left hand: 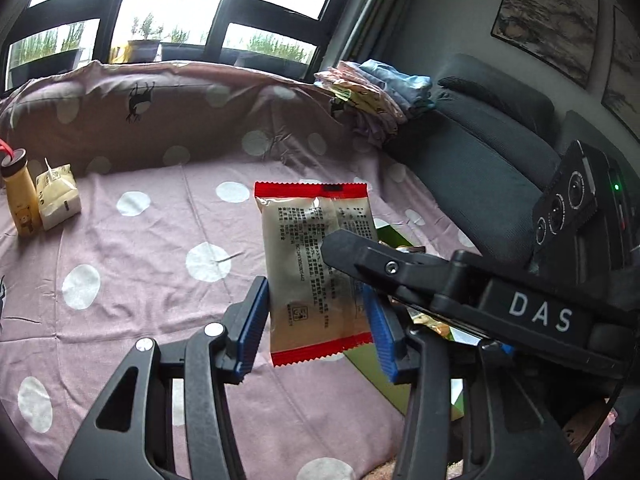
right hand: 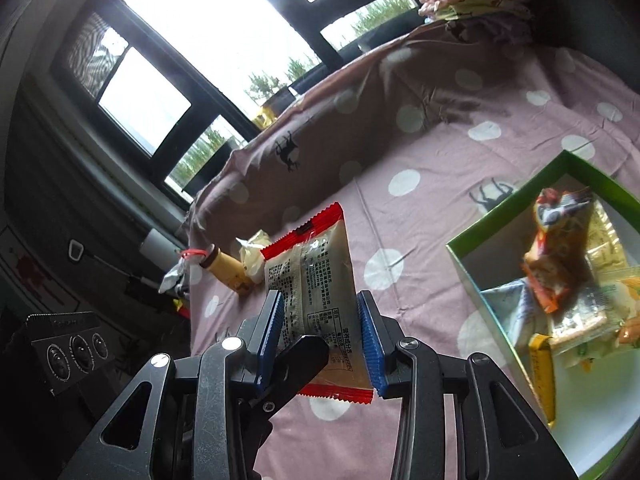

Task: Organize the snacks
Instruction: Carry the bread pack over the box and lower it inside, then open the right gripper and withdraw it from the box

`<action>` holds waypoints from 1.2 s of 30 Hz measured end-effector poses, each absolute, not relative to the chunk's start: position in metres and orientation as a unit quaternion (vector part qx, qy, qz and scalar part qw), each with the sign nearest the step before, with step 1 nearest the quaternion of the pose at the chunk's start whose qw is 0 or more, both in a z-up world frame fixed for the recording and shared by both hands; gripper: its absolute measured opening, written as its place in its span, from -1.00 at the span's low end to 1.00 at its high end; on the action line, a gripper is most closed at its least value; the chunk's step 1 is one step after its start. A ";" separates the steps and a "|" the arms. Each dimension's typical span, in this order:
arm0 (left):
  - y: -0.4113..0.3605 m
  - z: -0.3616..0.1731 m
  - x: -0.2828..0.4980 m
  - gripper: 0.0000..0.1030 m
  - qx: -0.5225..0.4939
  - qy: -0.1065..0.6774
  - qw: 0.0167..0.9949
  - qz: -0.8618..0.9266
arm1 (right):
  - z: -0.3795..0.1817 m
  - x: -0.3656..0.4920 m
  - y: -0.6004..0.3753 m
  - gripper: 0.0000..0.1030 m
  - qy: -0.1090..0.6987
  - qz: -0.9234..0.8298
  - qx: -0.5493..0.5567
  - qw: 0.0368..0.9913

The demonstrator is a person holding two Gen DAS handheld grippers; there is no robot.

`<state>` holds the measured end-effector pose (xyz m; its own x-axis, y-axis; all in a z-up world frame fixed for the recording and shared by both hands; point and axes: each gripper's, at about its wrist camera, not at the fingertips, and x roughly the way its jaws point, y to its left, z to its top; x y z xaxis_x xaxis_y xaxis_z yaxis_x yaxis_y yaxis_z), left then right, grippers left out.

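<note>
A beige snack packet with red ends (left hand: pixel 316 272) hangs above the pink dotted bedsheet (left hand: pixel 140 288). It sits between the blue pads of my left gripper (left hand: pixel 316 328), which closes on its two sides. The same packet (right hand: pixel 320 292) sits between the pads of my right gripper (right hand: pixel 320 340), with the left gripper's black finger (right hand: pixel 300 360) crossing under it. The right gripper's finger (left hand: pixel 360 252) overlaps the packet in the left wrist view. A green box (right hand: pixel 480 276) with several snack packets lies to the right.
A yellow drink bottle (left hand: pixel 20 196) and a cream pouch (left hand: pixel 58 196) stand at the far left. Folded clothes (left hand: pixel 372 88) lie on the dark sofa cushion (left hand: pixel 472 160). Windows run behind the bed.
</note>
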<state>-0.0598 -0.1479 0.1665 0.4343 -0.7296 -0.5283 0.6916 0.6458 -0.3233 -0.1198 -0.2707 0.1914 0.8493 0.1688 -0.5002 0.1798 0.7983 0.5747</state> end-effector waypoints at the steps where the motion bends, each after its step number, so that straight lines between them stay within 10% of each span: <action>1: -0.152 0.169 -0.065 -0.09 -0.026 0.323 0.845 -0.425 | 0.194 -0.127 -0.272 -0.21 0.268 -0.007 0.319 0.909; 28: -0.309 0.097 -0.080 -0.03 0.020 0.429 0.746 -0.509 | 0.138 -0.196 -0.397 -0.21 0.280 -0.160 0.393 0.861; 36: -0.311 0.098 -0.087 0.79 0.039 0.426 0.763 -0.484 | 0.132 -0.198 -0.405 -0.18 0.295 -0.232 0.371 0.849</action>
